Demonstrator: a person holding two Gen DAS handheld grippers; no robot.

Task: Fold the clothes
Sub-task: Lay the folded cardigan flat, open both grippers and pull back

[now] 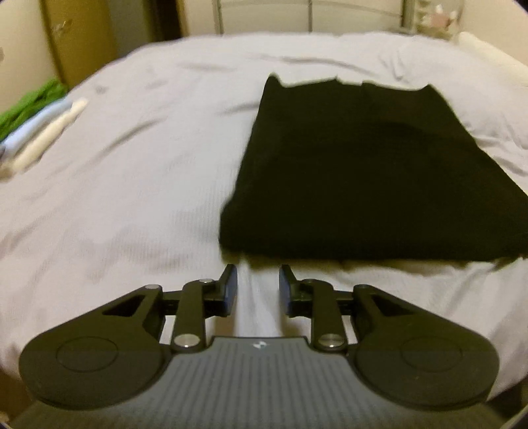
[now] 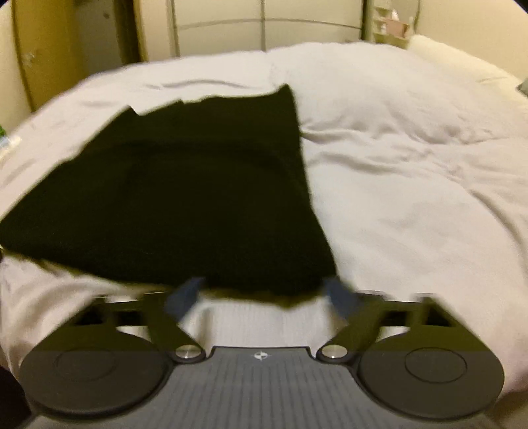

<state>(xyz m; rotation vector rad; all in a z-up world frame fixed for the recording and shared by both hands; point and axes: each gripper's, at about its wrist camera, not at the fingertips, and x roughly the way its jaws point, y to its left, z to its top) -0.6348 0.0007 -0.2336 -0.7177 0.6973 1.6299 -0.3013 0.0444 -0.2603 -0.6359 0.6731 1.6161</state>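
A black garment (image 1: 373, 175) lies folded into a rough rectangle on the pale bedsheet (image 1: 138, 171). My left gripper (image 1: 258, 285) hovers just short of the garment's near left corner, open with a narrow gap and nothing between its fingers. In the right wrist view the same black garment (image 2: 184, 194) fills the left centre. My right gripper (image 2: 264, 292) stands wide open at the garment's near right corner, its blue pads (image 2: 184, 297) blurred, with the cloth's edge lying between them.
A stack of folded clothes (image 1: 36, 122), green, pale blue and white, sits at the bed's left edge. A metal bed frame (image 2: 264, 29) and a shelf of small items (image 1: 435, 16) stand beyond the far edge. A pillow (image 2: 462, 66) lies far right.
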